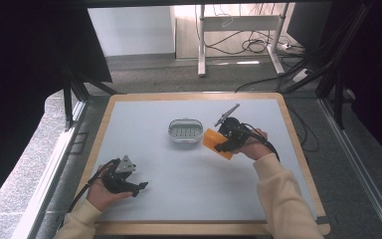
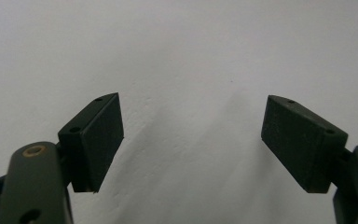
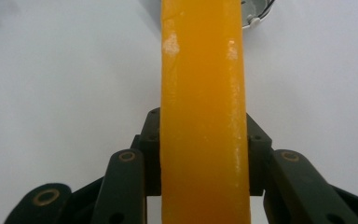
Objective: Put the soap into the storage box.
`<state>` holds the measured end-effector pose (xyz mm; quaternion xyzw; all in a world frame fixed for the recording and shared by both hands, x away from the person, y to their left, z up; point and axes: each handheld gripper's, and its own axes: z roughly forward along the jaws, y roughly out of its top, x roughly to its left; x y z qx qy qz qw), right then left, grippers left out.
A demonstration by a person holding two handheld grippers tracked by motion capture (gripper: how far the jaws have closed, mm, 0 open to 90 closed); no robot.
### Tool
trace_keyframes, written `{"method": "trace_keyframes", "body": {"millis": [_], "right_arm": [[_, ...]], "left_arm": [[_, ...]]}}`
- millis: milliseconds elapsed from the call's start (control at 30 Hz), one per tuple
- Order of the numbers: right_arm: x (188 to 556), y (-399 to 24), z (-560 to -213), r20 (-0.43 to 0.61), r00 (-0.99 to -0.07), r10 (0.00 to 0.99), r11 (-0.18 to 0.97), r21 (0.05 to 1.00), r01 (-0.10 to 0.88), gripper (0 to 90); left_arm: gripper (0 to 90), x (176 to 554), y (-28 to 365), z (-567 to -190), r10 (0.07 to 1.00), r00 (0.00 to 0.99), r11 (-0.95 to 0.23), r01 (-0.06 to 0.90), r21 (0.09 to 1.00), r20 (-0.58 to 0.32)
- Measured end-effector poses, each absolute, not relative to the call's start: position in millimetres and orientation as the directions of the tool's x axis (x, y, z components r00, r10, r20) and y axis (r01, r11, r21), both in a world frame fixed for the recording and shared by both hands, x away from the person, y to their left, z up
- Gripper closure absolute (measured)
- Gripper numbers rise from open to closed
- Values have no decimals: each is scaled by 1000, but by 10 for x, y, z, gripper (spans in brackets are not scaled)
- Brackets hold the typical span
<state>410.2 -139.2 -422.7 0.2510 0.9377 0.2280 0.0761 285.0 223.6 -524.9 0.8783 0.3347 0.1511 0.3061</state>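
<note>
An orange bar (image 1: 214,141), flat and soap-like, is clamped in my right gripper (image 1: 225,145) just right of a clear oval dish (image 1: 185,130) at the table's middle. In the right gripper view the orange bar (image 3: 203,107) runs up between the two black jaws, which press on both of its sides; the dish's rim (image 3: 257,14) peeks out at the top. My left gripper (image 1: 140,187) rests low at the front left of the table, held by a hand. Its jaws stand wide apart in the left gripper view, with bare table between the left gripper's (image 2: 193,140) pads.
The grey table top (image 1: 189,174) has a wooden border (image 1: 199,228). Dark curtains flank both sides. Beyond the far edge stand desk legs (image 1: 201,45) and loose cables (image 1: 258,46) on the floor.
</note>
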Motion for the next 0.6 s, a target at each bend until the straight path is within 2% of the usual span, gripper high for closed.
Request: {"method": "trace_keyframes", "body": {"millis": [600], "right_arm": [[4270,-1346,-4160,-56,-861,505,784,447,431,616]], "left_arm": [[210,2854,2231,-5254,678,732,-592,495,636,61]]}}
